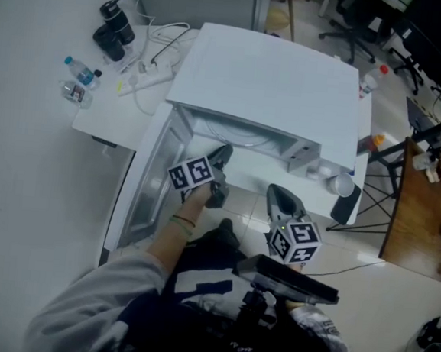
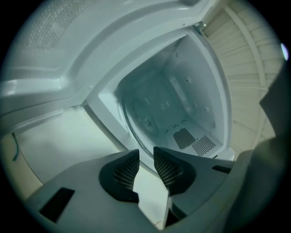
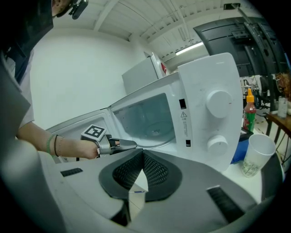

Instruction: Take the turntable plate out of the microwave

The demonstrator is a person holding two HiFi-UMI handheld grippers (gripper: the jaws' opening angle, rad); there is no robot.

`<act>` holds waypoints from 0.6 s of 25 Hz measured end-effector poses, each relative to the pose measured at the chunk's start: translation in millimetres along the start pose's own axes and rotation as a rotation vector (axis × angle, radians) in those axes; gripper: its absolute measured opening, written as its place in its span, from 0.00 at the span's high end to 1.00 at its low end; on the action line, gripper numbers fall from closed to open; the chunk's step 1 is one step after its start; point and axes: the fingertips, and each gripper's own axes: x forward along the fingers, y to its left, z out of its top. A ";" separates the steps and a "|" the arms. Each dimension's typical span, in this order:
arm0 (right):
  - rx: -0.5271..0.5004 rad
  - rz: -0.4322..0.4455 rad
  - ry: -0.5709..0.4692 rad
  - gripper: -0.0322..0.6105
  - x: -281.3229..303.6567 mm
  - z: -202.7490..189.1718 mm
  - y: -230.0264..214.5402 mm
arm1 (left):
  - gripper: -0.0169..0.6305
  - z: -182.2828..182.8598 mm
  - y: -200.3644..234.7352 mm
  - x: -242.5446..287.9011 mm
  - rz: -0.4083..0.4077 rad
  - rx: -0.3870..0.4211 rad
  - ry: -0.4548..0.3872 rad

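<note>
One slip threatens: the open, empty left hand-held gripper (image 2: 146, 152) could lose the slick glass turntable plate (image 2: 152, 109) lying inside the microwave (image 1: 274, 84), with the right hand-held gripper (image 3: 142, 154) shut outside.

An office-like workroom — swivel chairs (image 1: 348, 33), a cluttered desk (image 1: 424, 220), a power strip (image 1: 154, 71)

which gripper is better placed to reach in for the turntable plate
Left. The left gripper sits at the mouth of the open microwave, jaws apart, aimed at the turntable plate. The right gripper is farther out with jaws together.
</note>
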 end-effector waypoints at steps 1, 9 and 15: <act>0.000 0.002 0.004 0.95 2.3 -0.5 0.9 | 0.83 0.7 3.5 3.1 0.010 -0.032 -0.004; -0.007 0.008 0.027 0.95 12.8 -3.4 4.8 | 0.82 6.5 7.5 15.8 -0.010 -0.277 -0.058; -0.006 -0.001 0.036 0.95 13.4 -9.0 3.0 | 0.85 7.4 10.0 19.2 -0.037 -0.364 -0.083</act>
